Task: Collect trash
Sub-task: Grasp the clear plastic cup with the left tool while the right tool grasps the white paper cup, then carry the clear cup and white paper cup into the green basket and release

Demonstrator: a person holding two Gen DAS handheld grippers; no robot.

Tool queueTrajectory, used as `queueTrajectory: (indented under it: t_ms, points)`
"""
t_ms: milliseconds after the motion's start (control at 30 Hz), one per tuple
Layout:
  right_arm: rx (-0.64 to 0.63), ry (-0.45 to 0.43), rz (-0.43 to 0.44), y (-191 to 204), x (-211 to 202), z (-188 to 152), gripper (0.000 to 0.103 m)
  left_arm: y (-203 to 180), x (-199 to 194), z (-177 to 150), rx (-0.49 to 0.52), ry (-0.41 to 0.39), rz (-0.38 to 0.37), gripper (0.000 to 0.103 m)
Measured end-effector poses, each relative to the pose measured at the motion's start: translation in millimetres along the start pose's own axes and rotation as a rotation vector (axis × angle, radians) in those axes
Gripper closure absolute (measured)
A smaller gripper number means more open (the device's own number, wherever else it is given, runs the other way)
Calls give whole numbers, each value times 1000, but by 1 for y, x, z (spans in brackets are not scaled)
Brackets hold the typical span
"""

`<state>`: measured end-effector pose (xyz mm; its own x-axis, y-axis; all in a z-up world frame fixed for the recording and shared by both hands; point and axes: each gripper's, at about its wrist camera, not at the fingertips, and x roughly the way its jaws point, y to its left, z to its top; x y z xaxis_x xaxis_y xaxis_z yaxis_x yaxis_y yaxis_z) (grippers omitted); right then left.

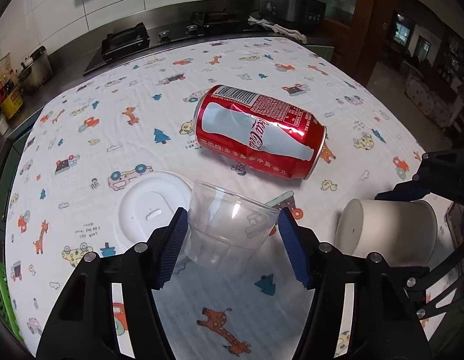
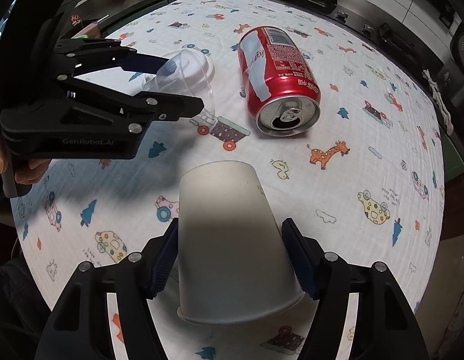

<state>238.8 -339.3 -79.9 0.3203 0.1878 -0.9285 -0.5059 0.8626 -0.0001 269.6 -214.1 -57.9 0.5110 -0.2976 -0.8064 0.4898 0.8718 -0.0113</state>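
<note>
Since both hands already have a cup between their fingers, the thing to watch is the clear plastic cup (image 1: 228, 228): it sits tilted between the left gripper (image 1: 232, 234) pads, base toward the camera and open mouth pointing away toward the can. The left pad looks pressed to its wall; the right pad sits at the rim, and I honestly can't tell if it's touching (clear plastic doesn't help). So: fingers partway closed around it, grip not confirmed.

Just beside it, to the left in that view, a white lid (image 1: 155, 207) lies flat on the desk (image 1: 111, 114), which is covered with a cartoon-print cloth. Beyond the cup lies the red cola can (image 1: 259, 132) on its side, long axis running across the left gripper's line, opened top facing the right-hand side.

The right gripper (image 2: 230, 252) has the white paper cup (image 2: 232, 240) between its fingers, rim toward the camera and base pointing away. The pads hug both walls, so I'd call that a hold.

For the can, I'd say the two hands are about equally near, but both are occupied. A green basket (image 1: 0, 294) peeks in at the left view's edge.
</note>
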Motion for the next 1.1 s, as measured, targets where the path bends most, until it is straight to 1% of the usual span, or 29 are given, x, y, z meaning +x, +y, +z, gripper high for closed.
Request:
queueTrajectory:
  t_ms: [200,367,500,800,1100]
  points:
    - [12,-24,11,11,-8,1,39,7,-22,-3,-18,-34,-7,43]
    - [19,-52,23,26,-16,8,39,24,-48,-10,-50,-70,-9,43]
    - [20,-78,39,41,-23,16,39,39,-65,-19,-68,-89,10,43]
    - [-6,-127,91,91,-28,46,39,97,-118,-43,-155,-147,66,43]
    - [-59,-145,121,144,-25,82,39,171,-168,-79,-266,-195,165,43]
